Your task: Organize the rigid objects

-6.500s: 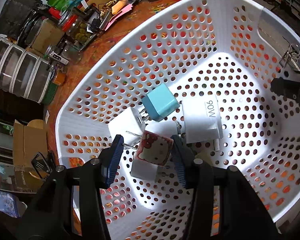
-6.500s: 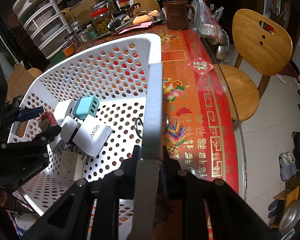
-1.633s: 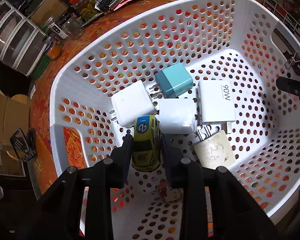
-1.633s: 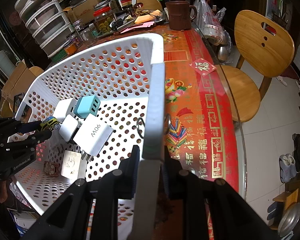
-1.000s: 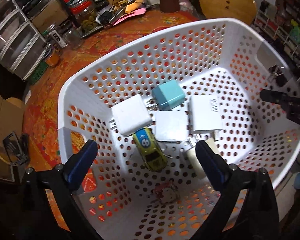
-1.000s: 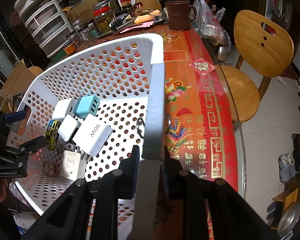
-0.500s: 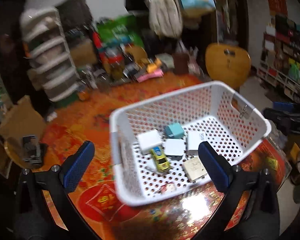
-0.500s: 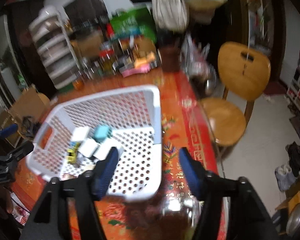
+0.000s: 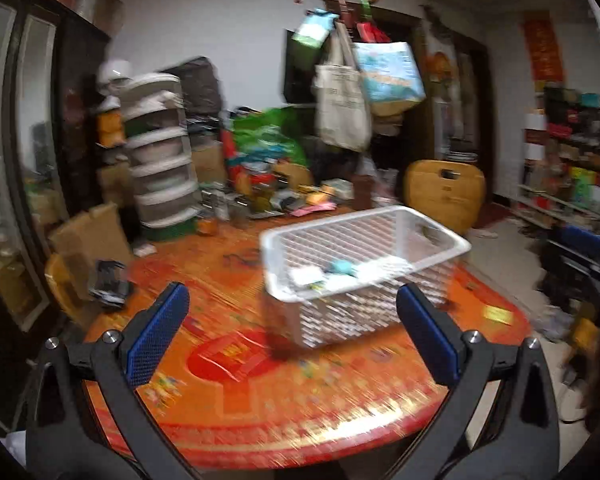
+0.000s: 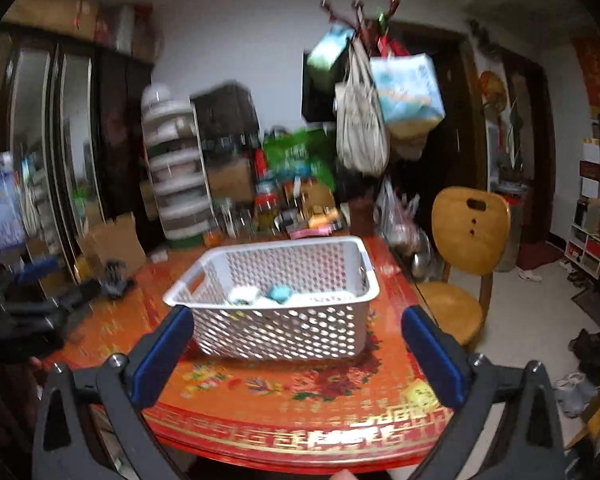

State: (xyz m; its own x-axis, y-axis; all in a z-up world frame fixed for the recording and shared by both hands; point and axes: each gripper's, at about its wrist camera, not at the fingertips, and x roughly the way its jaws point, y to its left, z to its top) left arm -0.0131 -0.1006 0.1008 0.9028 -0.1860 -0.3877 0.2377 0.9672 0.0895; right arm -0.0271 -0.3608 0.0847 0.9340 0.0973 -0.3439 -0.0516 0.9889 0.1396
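Left tool (image 9: 292,338) and right tool (image 10: 298,354) spread, empty, basket (image 10: 284,330) lengthwise away.

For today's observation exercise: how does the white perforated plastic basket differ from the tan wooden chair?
The white perforated plastic basket stands on the red patterned table; the tan wooden chair stands beside it. The basket is full of holes; the chair's back has one slot. The basket holds small items; the chair's seat is bare.

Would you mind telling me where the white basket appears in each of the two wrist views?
Left wrist: white basket just right of centre, on the red table.
Right wrist: white basket at centre, between the open fingers.
Shared landmark: wooden chair behind the basket, to its right.
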